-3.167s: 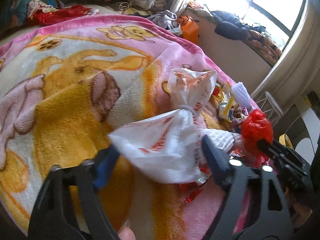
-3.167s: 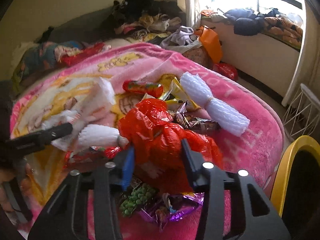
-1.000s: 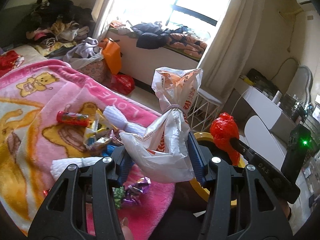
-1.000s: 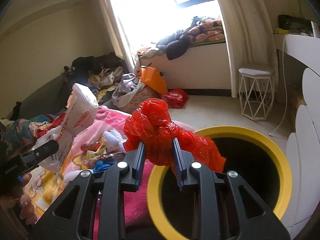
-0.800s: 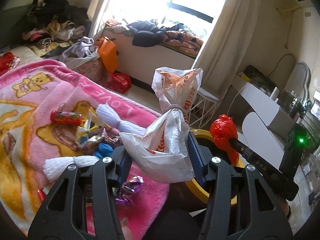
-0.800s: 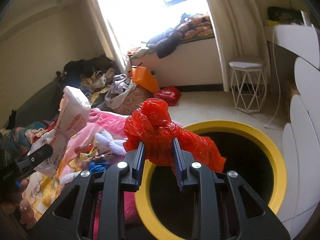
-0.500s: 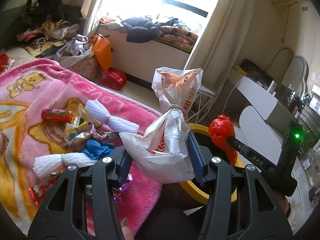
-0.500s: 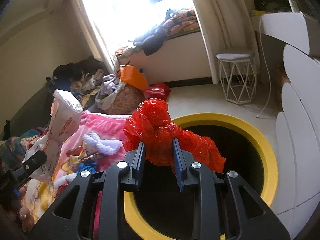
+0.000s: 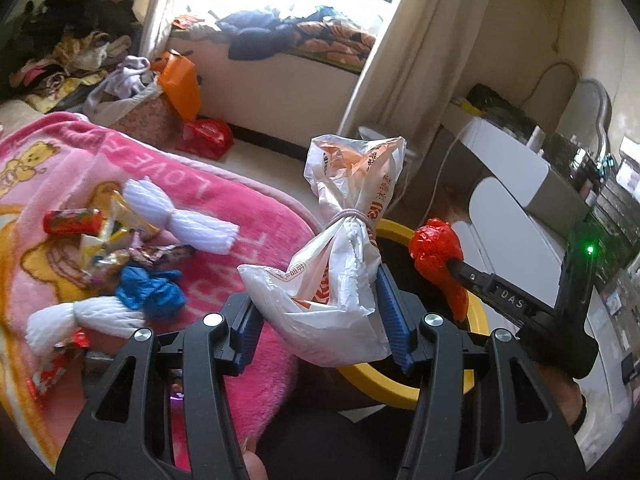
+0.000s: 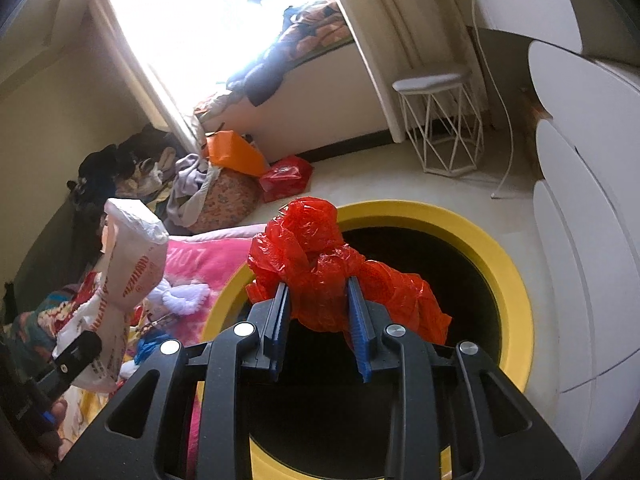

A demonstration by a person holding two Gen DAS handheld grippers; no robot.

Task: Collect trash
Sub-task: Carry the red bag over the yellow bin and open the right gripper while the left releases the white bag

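In the left wrist view, the left tongs (image 9: 320, 316) are clamped on a white plastic bag (image 9: 340, 280) that is tied in the middle with a band. The bag stands up between the blue pads. Behind and to the right of these tongs is the yellow rim of a bin (image 9: 404, 394), partly hidden by the bag. Further right, the right tongs (image 9: 452, 266) hold a red plastic bag (image 9: 438, 254) over the bin. To the left of the left tongs lies a pink blanket (image 9: 240, 216) on the bed, with wrappers (image 9: 100, 248), white foam nets (image 9: 180, 216) and a blue scrap (image 9: 148, 290) on it.

In the right wrist view, the right tongs (image 10: 320, 316) grip the red plastic bag (image 10: 320, 264), and their jaws have just been opening a little, with the bag between the pads. Directly below and behind these tongs is the dark opening of the bin (image 10: 516, 300). To the left, the left tongs (image 10: 76, 350) carry the white plastic bag (image 10: 128, 264) beside the bin, above the blanket (image 10: 200, 260).
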